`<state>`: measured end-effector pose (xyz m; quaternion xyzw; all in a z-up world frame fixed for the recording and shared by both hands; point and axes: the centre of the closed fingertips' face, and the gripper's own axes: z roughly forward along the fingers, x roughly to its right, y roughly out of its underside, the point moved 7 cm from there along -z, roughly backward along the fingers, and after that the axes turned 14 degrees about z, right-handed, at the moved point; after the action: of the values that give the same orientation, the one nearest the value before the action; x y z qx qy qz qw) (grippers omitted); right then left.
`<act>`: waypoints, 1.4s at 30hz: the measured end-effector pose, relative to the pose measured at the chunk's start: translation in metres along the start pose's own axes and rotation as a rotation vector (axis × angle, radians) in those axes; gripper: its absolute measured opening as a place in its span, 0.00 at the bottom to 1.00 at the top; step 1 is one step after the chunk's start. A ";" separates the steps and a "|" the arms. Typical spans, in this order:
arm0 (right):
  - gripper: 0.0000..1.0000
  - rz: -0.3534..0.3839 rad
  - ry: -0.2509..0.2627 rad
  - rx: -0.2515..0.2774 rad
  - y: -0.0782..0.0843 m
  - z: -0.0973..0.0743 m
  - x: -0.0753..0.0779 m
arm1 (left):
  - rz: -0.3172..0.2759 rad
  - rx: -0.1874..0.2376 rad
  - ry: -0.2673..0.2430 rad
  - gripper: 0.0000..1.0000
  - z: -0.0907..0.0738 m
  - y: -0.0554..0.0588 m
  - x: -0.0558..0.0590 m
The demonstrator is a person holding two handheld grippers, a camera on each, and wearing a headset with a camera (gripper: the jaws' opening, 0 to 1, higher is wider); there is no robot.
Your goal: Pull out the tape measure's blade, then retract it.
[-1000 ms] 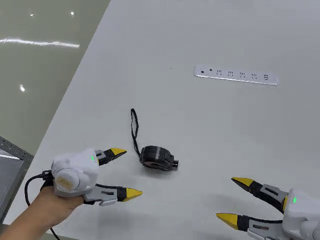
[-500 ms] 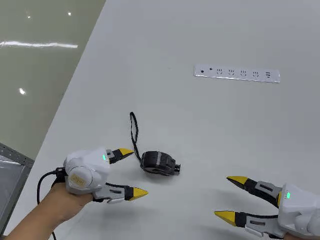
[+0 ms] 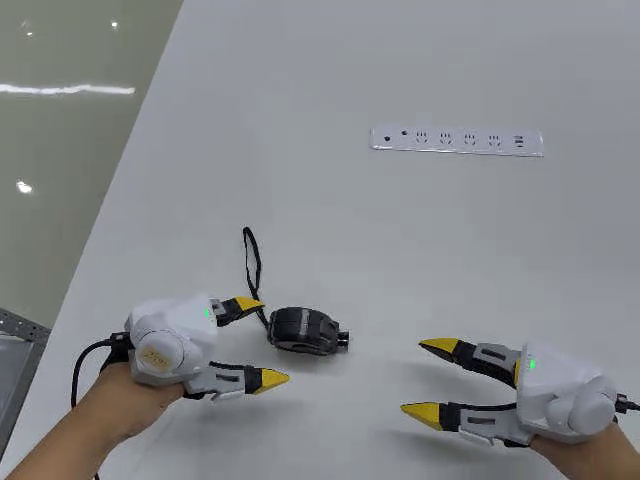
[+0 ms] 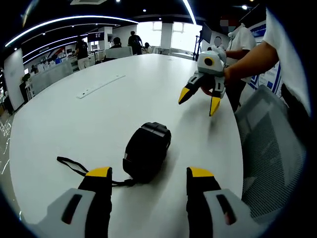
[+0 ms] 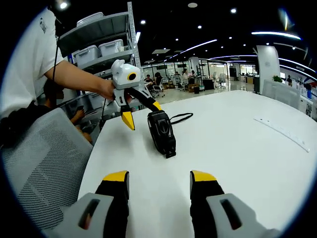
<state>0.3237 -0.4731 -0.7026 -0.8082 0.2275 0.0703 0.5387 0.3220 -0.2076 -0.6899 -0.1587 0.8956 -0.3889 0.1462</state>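
Black, rounded tape measure (image 3: 303, 331) lies on the white counter (image 3: 400, 230), near the edge closest to the person. Its thin black wrist strap (image 3: 252, 262) trails away from it across the surface toward the far side. No blade shows outside the case in any view. In the head view only a small nub sits at the mouth of the case, on the side facing the right tool (image 3: 422, 378). So the pull-out looks not yet begun, and the retraction comes after that.

The left tool (image 3: 262, 340) has its yellow-tipped jaws spread wide and empty. It is just beside the case on the strap side. In the left gripper view the tape measure (image 4: 147, 148) sits just ahead of the left tool (image 4: 148, 173), roughly centred on the gap between the jaws and not yet inside it. I cannot see any contact. The strap (image 4: 74, 166) passes close by one jaw tip.

The right tool is also spread wide and holds nothing. It is well apart from the case, on the blade-mouth side. In the right gripper view the tape measure (image 5: 161, 130) lies some way ahead of the right tool (image 5: 159, 176), with the left tool (image 5: 141, 114) close behind it.

My judgement is that the whole task remains. The case must be gripped and the blade end caught. Then the blade must be drawn out and let back in. A long white power strip (image 3: 457, 141) lies far off on the counter and plays no part.
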 end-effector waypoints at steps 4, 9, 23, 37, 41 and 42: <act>0.48 0.001 -0.002 -0.001 0.000 0.006 0.005 | 0.002 0.000 0.017 0.55 0.005 -0.001 -0.004; 0.47 0.011 -0.004 0.003 -0.002 0.012 0.011 | 0.009 0.000 0.034 0.55 0.012 -0.002 -0.007; 0.45 0.006 -0.031 -0.004 -0.007 0.029 0.023 | 0.033 -0.024 0.104 0.50 0.029 0.000 -0.008; 0.43 0.009 -0.070 -0.012 -0.011 0.046 0.025 | 0.022 -0.013 0.121 0.44 0.034 -0.001 -0.012; 0.43 0.006 -0.075 -0.013 -0.012 0.048 0.025 | 0.035 -0.016 0.127 0.38 0.036 -0.001 -0.012; 0.42 0.006 -0.077 -0.012 -0.013 0.048 0.025 | 0.034 -0.016 0.127 0.37 0.036 -0.001 -0.012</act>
<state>0.3582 -0.4330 -0.7208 -0.8075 0.2086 0.1043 0.5419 0.3468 -0.2270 -0.7113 -0.1196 0.9087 -0.3887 0.0942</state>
